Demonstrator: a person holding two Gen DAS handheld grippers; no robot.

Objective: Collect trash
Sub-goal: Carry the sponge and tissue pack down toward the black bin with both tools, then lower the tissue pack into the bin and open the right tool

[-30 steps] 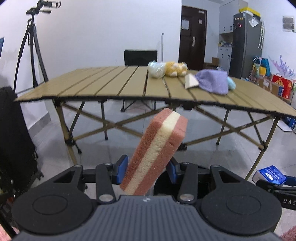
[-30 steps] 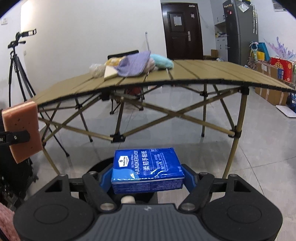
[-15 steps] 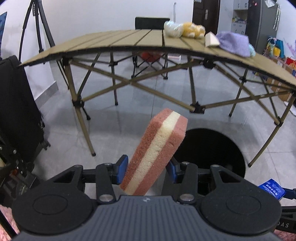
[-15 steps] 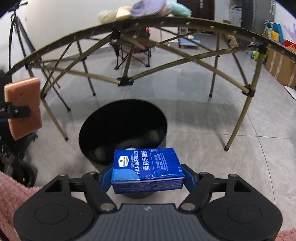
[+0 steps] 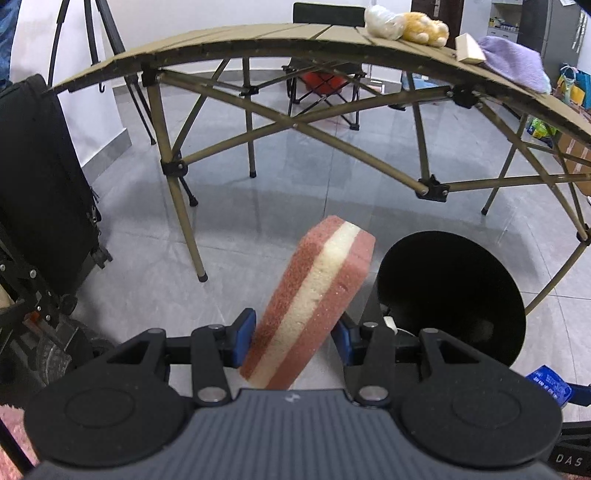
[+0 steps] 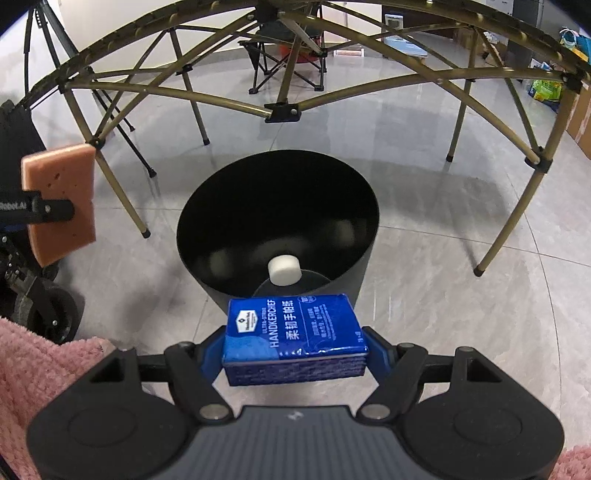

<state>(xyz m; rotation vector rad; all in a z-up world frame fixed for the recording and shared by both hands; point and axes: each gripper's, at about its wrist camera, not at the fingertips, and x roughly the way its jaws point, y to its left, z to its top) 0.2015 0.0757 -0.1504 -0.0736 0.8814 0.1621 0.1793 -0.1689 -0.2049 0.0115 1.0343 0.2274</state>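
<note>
- Sponge (image 5: 314,299), pink with a cream middle layer, stands tilted to the right in the left wrist view, clamped between the blue pads of the left tongs (image 5: 293,339).
- Just right of it on the grey tiled floor (image 5: 258,206) is the open black bin (image 5: 454,291), its mouth beside the sponge rather than under it.
- Beyond, the folding desk (image 5: 229,40) carries a yellow plush toy (image 5: 424,27) and a purple cloth (image 5: 513,62); a black suitcase (image 5: 40,177) stands at the left.
- Right wrist view: the right tongs (image 6: 295,345) are clamped on a blue tissue pack (image 6: 293,332), lying flat, its far edge over the near rim of the bin (image 6: 280,221).
- A white cylindrical piece (image 6: 284,269) lies on the bin's bottom.
- At the left edge the sponge (image 6: 61,203) hangs in the left tongs, apart from the bin; a pink fleecy sleeve (image 6: 40,369) shows at the lower left.
</note>
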